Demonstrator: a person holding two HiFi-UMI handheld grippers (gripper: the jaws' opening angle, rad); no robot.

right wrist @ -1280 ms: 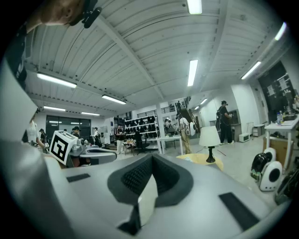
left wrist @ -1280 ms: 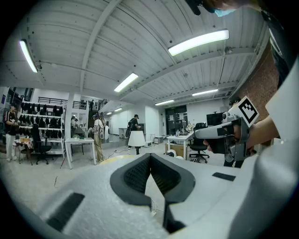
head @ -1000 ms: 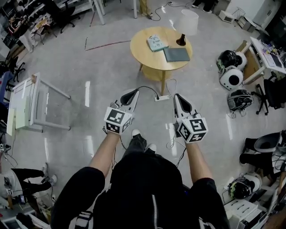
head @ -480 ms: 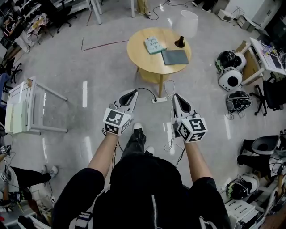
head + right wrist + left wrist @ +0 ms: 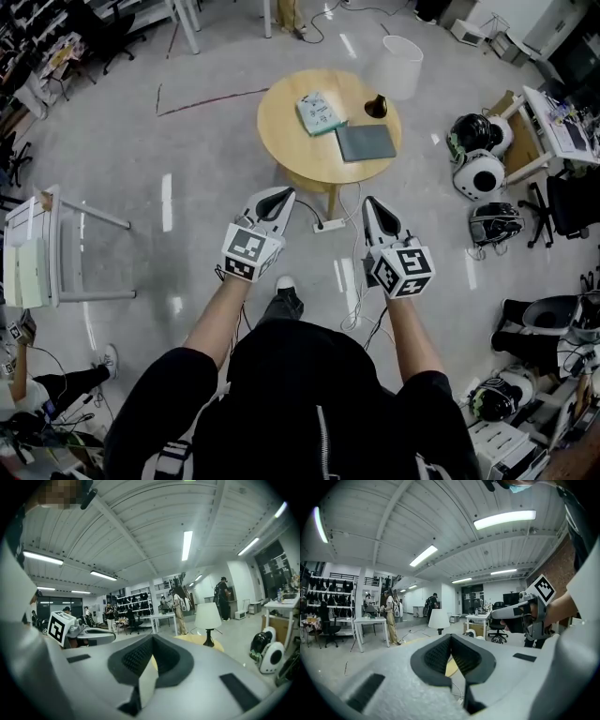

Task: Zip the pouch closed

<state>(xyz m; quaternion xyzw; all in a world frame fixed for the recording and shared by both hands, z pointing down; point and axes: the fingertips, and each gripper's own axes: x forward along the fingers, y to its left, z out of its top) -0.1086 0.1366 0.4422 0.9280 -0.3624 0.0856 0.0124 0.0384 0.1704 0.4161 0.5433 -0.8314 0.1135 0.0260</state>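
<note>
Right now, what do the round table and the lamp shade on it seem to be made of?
Round table: probably wood or wood veneer, judging by its even pale-tan top with a low sheen; no grain is visible from here. Lamp shade: looks like white fabric or paper, matte and soft-edged; too small to tell which.

Round wooden table [image 5: 289, 150], white lamp [image 5: 394, 66], helmets [image 5: 480, 173] on floor
</note>
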